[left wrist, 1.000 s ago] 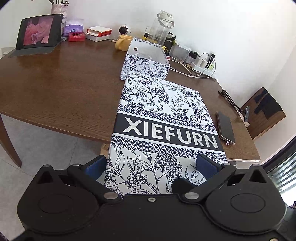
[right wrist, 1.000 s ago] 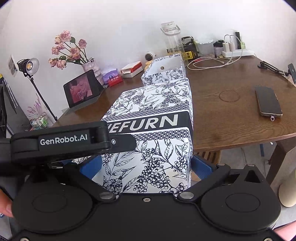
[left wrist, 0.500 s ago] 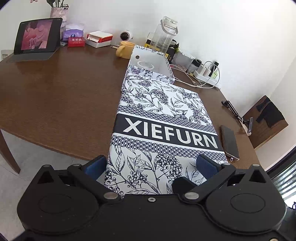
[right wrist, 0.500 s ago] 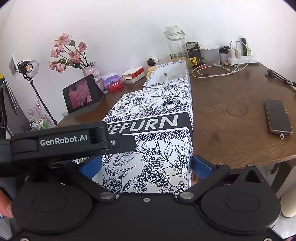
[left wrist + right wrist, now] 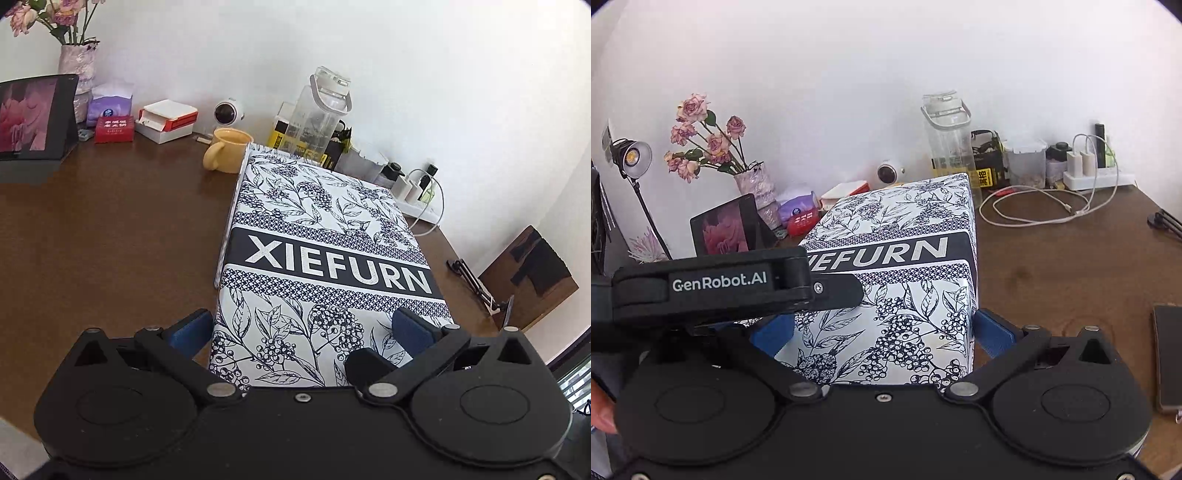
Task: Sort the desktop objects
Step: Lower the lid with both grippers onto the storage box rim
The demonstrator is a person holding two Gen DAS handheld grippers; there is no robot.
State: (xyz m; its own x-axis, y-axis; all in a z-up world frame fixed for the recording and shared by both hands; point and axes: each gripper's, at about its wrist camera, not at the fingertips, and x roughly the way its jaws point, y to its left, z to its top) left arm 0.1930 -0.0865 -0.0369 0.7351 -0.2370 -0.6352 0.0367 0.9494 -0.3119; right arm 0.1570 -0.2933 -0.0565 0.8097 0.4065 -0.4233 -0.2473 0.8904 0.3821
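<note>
Nearest the cameras, the left hand-held gripper (image 5: 301, 328) and the right hand-held gripper (image 5: 884, 328) are both clamping the near end of the patterned lid (image 5: 325, 258), blue pads spread wide against its two sides. The lid is lying over the box base (image 5: 231, 221), of which only a thin white edge is showing along its left flank, so it is sitting on or very nearly on; whether it is fully seated I cannot tell. Its long axis is running away from the person toward the wall, with the XIEFURN lettering reading upright from the near side. Beyond it, on the desk (image 5: 110, 229), the yellow mug (image 5: 227, 149), the red packet (image 5: 114, 128) and the phone (image 5: 1169, 354) are lying loose, perhaps awaiting sorting.
</note>
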